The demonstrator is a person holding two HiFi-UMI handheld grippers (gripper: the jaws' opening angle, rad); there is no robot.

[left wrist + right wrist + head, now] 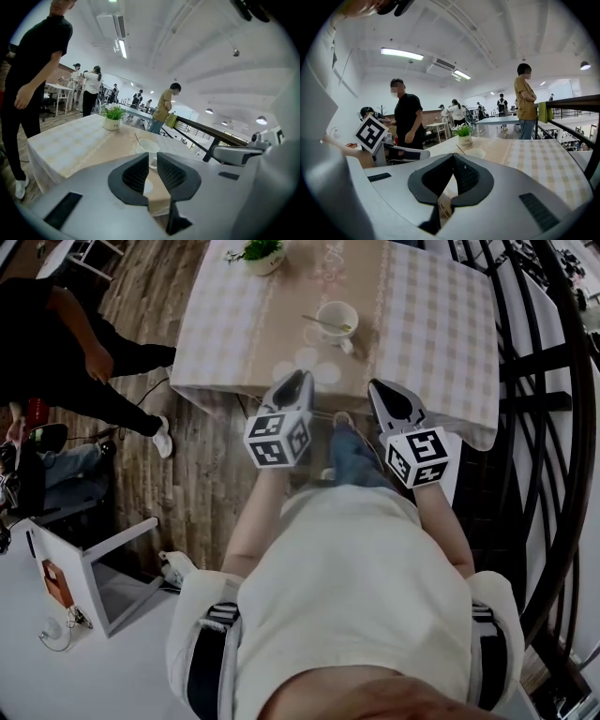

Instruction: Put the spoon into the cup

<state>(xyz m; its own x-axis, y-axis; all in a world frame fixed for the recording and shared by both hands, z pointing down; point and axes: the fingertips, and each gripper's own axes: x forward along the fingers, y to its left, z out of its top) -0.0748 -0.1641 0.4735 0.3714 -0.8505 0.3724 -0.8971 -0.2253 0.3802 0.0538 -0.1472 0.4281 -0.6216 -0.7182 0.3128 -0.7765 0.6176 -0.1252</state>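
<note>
1. Grey left gripper (153,155): jaws a narrow slit apart, nothing between them
2. Small white ceramic cup (337,315) stands on the checked tablecloth (441,324); the thin metal spoon (316,321) already rests inside, handle leaning out. Judged light, stiff and slick; best gripped at the free handle end, since the cup is fragile
3. Grey right gripper (453,157): jaw tips together, empty
4. Only the head view shows both grippers well short of the cup

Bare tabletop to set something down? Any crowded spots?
Free: the table right of the cup; also its left side, between the plant and the near edge. Tight only around the cup with the spoon in it.
</note>
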